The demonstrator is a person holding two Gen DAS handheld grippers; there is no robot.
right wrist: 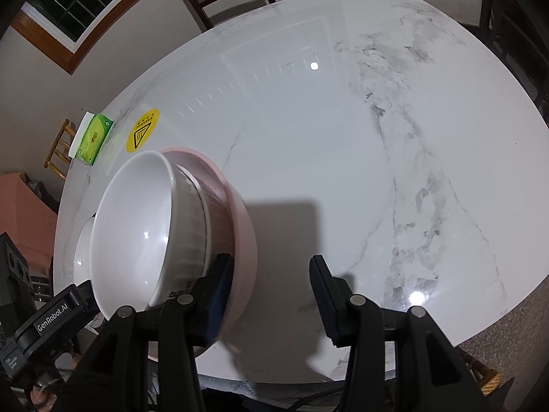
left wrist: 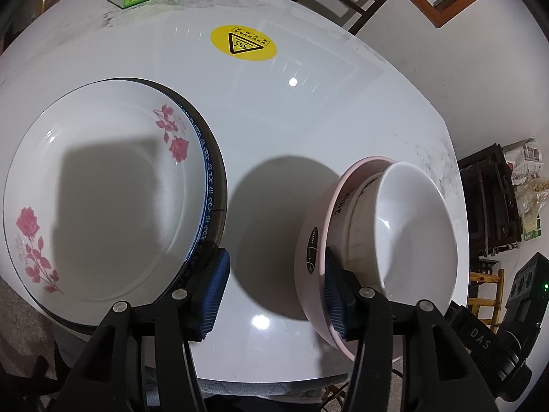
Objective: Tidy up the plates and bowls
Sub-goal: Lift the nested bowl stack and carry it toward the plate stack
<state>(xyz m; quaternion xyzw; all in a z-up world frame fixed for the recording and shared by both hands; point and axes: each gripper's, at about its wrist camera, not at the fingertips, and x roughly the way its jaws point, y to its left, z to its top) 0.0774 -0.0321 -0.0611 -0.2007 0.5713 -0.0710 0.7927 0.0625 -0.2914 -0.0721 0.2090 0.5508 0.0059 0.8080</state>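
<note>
Left wrist view, rose plate (left wrist: 103, 199) atop blue-rimmed plate (left wrist: 214, 185), white bowl (left wrist: 418, 226) nested in pink bowl (left wrist: 310, 240)

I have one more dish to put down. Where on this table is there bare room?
The marble table is bare across its right side, beyond the nested bowls. A second patch lies between the yellow sticker and the bowls. It is crowded at the near edge, where the stacked plates and bowls leave a narrow gap.

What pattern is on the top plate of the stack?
The top plate is white with pink roses near its rim; the left wrist view shows it best.
</note>
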